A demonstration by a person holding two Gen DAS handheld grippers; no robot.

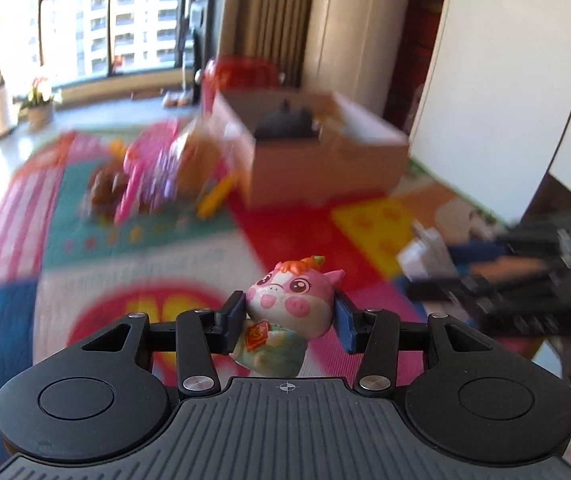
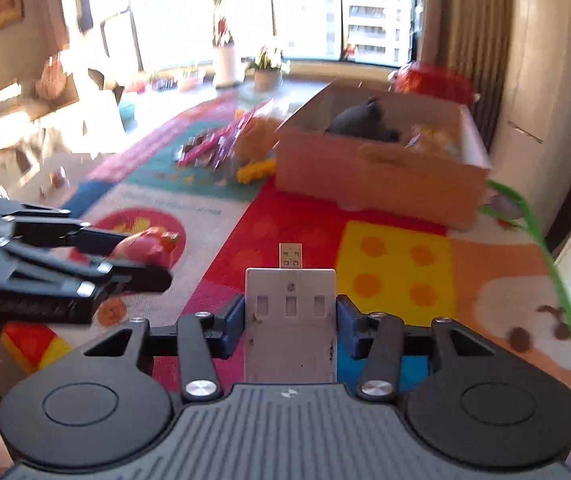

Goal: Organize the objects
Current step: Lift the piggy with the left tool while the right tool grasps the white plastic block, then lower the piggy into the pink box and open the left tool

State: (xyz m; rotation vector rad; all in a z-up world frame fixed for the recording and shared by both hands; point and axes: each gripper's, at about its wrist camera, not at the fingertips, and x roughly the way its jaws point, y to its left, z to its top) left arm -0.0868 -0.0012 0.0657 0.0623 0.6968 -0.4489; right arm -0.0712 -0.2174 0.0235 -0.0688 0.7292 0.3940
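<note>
My left gripper (image 1: 290,322) is shut on a pink pig figurine (image 1: 291,304) with orange hair and a green outfit, held above the play mat. My right gripper (image 2: 290,322) is shut on a flat grey card-shaped USB device (image 2: 290,320) whose plug points forward. An open cardboard box (image 1: 325,160) stands ahead on the mat, with a dark plush toy (image 1: 285,122) and other toys inside; it also shows in the right wrist view (image 2: 377,168). The left gripper with the pig (image 2: 145,246) shows at the left of the right wrist view.
A pile of loose toys (image 1: 157,176), pink, brown and yellow, lies left of the box on the colourful play mat (image 1: 145,272). A white cabinet (image 1: 505,80) stands at the right. Potted plants (image 2: 265,68) stand by the far window. A green stem (image 2: 557,280) crosses the right edge.
</note>
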